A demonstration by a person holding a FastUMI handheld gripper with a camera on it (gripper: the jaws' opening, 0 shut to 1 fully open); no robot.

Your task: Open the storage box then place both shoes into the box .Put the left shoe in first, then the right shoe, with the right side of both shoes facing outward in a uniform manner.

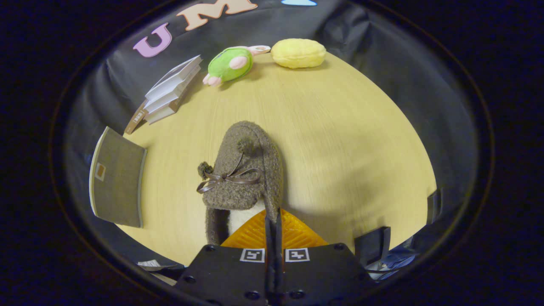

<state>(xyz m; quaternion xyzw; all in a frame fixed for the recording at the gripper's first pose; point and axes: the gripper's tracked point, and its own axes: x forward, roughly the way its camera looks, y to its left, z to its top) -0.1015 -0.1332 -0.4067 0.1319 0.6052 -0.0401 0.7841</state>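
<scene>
We've got the gripper point(273, 221) right at the slipper point(242, 178), its fingers pressed almost together with just a thin slit between them, pinching the slipper's collar edge at the heel end. The slipper is a fuzzy brown one with a dark ribbon bow point(227, 178) and little pompoms, toe pointing away from us, pale lining showing at the opening just beside the fingers. Whether the sole is on the table point(340, 140) or lifted off it, we cannot tell.

Looking around: the wooden table lies open straight ahead of the toe. Off to the left of the slipper stands a grey-brown box point(117, 178), at the table's edge and well apart from the shoe. Beyond that, a stack of books point(168, 91) lies at the far left. At the far edge we see a green plush point(231, 63) lying on its side, and just beside it a yellow plush point(298, 53) shaped like a peanut. Both sit well beyond the slipper, near the dark cloth wall point(382, 55). To the right of the fingers, some dark gear point(374, 246) sits low at the near table edge; we cannot make out what it is.
</scene>
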